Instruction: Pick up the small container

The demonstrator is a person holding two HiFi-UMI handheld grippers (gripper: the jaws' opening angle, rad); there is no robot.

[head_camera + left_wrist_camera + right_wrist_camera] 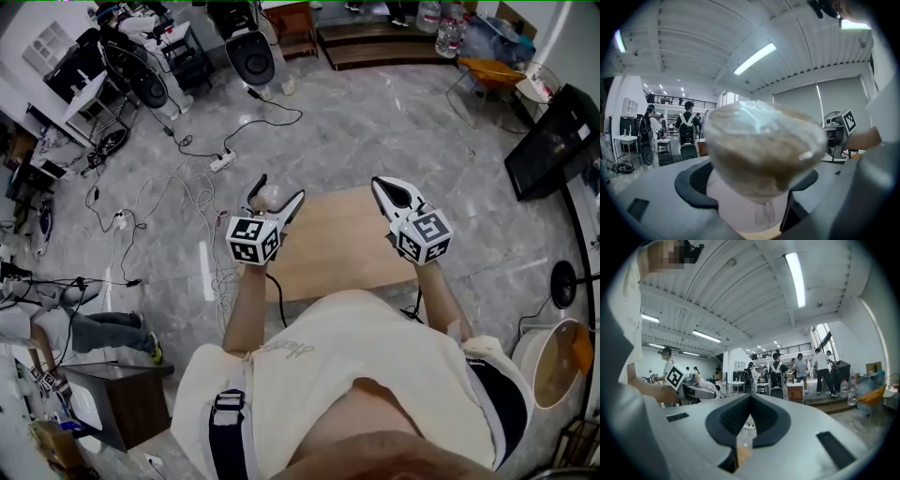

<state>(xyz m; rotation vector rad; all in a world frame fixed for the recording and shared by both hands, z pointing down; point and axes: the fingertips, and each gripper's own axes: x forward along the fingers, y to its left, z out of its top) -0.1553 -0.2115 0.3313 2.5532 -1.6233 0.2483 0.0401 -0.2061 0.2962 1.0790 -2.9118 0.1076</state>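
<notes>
The small container is a clear, rounded tub with pale brown contents, held above the wooden table in my left gripper. In the left gripper view the container fills the middle, and the left gripper is shut on it, a dark pad on each side. My right gripper hovers over the table's right part with its tips together and nothing in them. In the right gripper view its jaws meet at the tip, and the left gripper with the container shows at the left.
The small table stands on a grey marble floor with cables and a power strip to the left. A black monitor is at the right, an orange chair at the back right. Several people stand at the far end of the room.
</notes>
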